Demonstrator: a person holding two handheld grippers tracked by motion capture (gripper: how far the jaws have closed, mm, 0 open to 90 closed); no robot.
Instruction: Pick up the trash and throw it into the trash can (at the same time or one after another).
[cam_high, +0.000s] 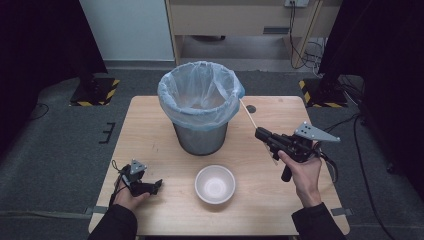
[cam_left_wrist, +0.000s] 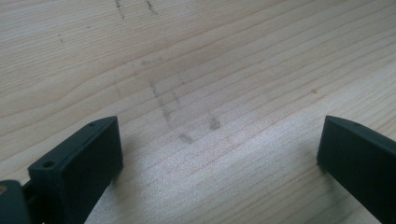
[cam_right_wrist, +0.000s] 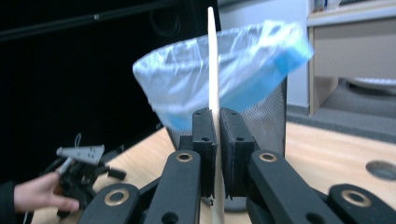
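At the right of the table (cam_high: 150, 107), the right hand-held gripper (cam_high: 261, 134) is clamped tight on a thin wooden stick (cam_high: 248, 113), whose far tip points toward the lined waste bin (cam_high: 200, 102) just beside it. White bowl (cam_high: 215, 184) sits near centre. Left hand-held gripper (cam_high: 156, 186) rests at near left, jaws wide apart, nothing between them.

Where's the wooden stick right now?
In the high view the wooden stick is at the table's right, clamped in the right gripper, its tip slanting up toward the rim of the lined trash bin.
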